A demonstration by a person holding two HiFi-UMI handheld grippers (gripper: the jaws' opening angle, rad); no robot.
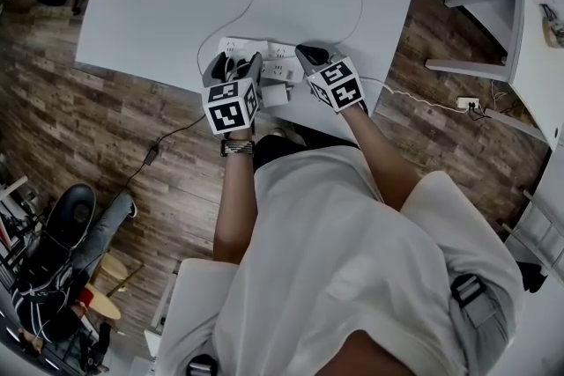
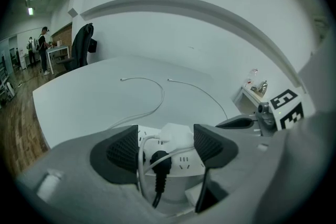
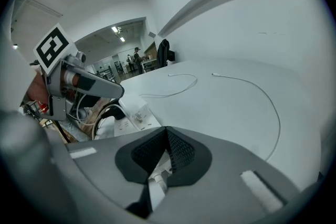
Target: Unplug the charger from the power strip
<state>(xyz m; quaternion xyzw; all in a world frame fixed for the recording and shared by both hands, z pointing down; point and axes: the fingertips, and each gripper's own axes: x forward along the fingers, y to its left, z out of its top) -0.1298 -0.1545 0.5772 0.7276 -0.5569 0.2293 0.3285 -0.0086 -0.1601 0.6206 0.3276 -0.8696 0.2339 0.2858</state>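
Head view: left gripper (image 1: 235, 64) and right gripper (image 1: 308, 55) both sit over the power strip (image 1: 280, 66) at the surface (image 1: 159, 4) near edge, frame centre.

Left gripper view: jaws wide, straddling the white charger (image 2: 177, 134), apparently still seated in the strip beside 1 black plug (image 2: 160, 160); pads not pressing.

Right gripper view: jaws together, tips at the strip's end.

Judgement: approach step; next, close on the charger and pull straight off.

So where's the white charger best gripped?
Grip the white charger by its body, pads on its two sides, coming down from the near side: it stands proud of the power strip, between the open jaws of the left gripper. Avoid the black plug.
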